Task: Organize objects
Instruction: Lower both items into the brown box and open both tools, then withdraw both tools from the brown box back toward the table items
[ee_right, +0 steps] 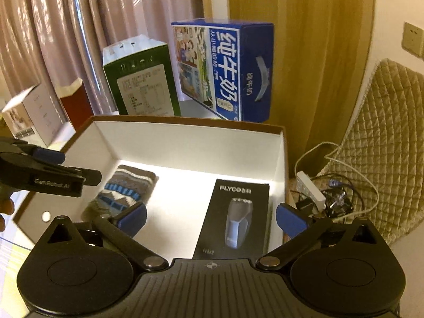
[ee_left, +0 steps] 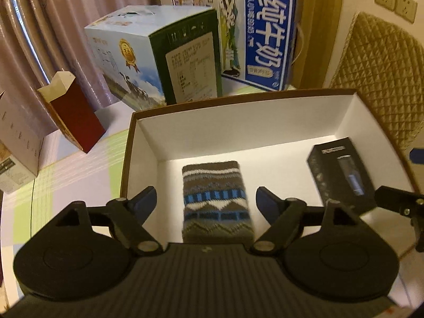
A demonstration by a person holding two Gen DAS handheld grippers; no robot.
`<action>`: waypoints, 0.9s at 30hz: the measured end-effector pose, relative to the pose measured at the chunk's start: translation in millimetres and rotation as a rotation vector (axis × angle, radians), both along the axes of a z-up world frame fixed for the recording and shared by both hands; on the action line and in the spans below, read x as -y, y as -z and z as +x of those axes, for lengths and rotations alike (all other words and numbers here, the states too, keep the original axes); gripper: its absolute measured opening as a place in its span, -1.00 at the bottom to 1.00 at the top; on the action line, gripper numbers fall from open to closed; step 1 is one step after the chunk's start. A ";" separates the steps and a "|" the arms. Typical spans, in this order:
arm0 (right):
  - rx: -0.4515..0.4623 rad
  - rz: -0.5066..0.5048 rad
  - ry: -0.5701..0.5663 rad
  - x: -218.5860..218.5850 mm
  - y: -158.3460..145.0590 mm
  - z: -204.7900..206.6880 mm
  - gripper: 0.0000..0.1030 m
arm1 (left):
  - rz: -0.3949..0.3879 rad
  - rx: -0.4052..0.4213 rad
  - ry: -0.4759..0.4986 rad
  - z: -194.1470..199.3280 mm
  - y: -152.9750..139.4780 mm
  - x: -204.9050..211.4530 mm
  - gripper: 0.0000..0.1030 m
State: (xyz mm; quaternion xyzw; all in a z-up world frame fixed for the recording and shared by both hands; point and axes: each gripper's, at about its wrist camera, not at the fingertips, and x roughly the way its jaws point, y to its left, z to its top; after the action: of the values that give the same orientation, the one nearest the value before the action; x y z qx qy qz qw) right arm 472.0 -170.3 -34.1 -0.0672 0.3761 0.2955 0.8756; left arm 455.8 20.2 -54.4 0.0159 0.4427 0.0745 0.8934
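An open white box with a brown rim (ee_left: pixel 238 132) (ee_right: pixel 190 143) sits on the table. Inside lie a folded patterned knit sock (ee_left: pixel 216 201) (ee_right: pixel 127 188) on the left and a black FLYCO shaver box (ee_left: pixel 341 175) (ee_right: pixel 235 217) on the right. My left gripper (ee_left: pixel 206 201) hangs open above the sock, fingers apart on either side, empty. My right gripper (ee_right: pixel 212 217) is open above the shaver box, holding nothing. The left gripper also shows at the left edge of the right wrist view (ee_right: pixel 50 172).
Behind the box stand a blue milk carton (ee_left: pixel 259 39) (ee_right: pixel 225 71), a green and blue carton (ee_left: pixel 156 55) (ee_right: pixel 140 79), a red box (ee_left: pixel 71 114) and a white box (ee_left: pixel 18 143). A quilted chair (ee_left: pixel 376 79) and a power strip with cables (ee_right: pixel 315 188) lie right.
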 end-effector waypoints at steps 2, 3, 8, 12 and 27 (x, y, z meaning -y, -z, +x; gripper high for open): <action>0.000 0.014 0.008 7.4 -3.6 -6.6 0.96 | -0.008 0.015 -0.001 -13.3 -7.7 3.5 0.62; 0.000 0.018 0.015 11.1 -5.6 -10.1 0.96 | -0.012 0.019 -0.001 -19.6 -11.2 4.8 0.64; -0.006 0.052 0.050 29.2 -15.6 -26.4 0.96 | -0.038 0.039 -0.025 -55.2 -27.7 12.1 0.66; -0.018 0.084 0.067 43.9 -23.0 -42.1 0.96 | -0.042 0.054 -0.056 -86.4 -40.3 17.8 0.66; -0.040 0.134 0.051 72.8 -35.8 -103.1 0.97 | -0.105 0.095 -0.145 -197.2 -65.7 31.3 0.66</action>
State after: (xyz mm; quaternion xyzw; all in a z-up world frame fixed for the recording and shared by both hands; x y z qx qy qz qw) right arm 368.9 -243.1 1.6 0.0071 0.3747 0.2989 0.8776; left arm 258.6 -11.1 11.3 -0.0665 0.4029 0.1164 0.9054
